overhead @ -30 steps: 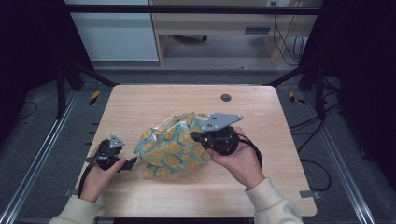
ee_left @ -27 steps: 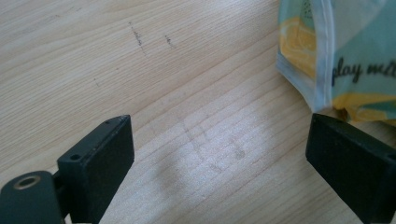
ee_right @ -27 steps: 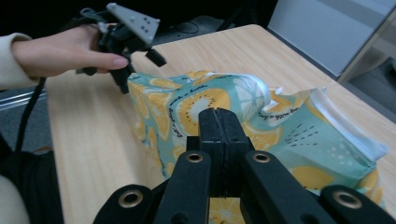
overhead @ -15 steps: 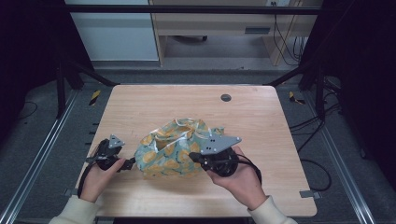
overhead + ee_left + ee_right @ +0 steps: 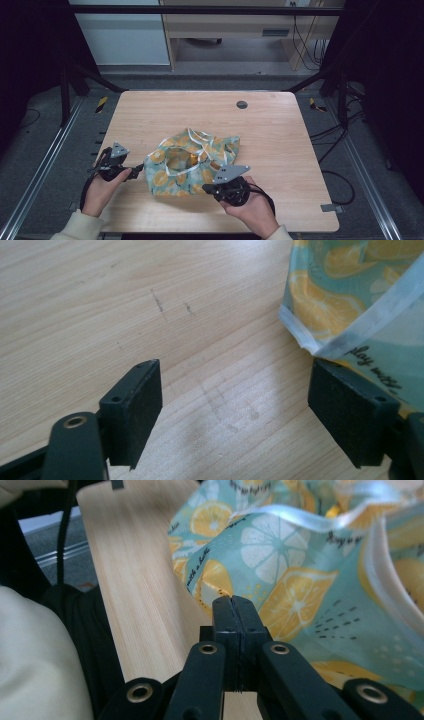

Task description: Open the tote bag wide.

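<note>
High view: bag [image 5: 192,162] w/ lemon print lies crumpled mid-table [image 5: 150,115], contents hard to make out. Left gripper [image 5: 134,171] low at bag's left edge, jaws wide, just been closing, bare wood betw. them. Right gripper [image 5: 206,188] at bag's near side, jaws pressed together; can't tell if cloth's pinched.

Bare table [image 5: 150,315] lies open ahead of my left fingers [image 5: 132,415]; the crumpled bag [image 5: 192,162] blocks their right side.
</note>
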A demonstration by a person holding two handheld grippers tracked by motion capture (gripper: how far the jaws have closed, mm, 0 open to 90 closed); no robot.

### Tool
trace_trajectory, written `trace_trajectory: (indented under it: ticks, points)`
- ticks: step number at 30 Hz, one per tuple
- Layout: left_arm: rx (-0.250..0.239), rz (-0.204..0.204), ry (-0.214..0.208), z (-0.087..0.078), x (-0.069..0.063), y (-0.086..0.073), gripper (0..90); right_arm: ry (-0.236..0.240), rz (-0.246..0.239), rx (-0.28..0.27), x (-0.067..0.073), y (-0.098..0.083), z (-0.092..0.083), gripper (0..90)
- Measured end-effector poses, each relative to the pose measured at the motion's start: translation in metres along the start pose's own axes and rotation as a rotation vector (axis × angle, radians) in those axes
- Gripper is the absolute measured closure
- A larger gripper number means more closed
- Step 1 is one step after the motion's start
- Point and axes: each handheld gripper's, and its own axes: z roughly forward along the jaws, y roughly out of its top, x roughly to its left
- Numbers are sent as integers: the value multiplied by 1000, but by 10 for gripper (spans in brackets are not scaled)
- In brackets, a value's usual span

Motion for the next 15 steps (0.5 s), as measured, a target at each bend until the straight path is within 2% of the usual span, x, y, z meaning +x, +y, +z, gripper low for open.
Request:
trace_trajectory:
  ticks: [12, 15]
  points:
    - [-54, -11, 10, -18, 6, 9, 302, -10, 49, 55, -5, -28, 15, 900]
    - [-71, -1, 5, -24, 4, 14, 318, -10, 57, 61, -6, -33, 17, 900]
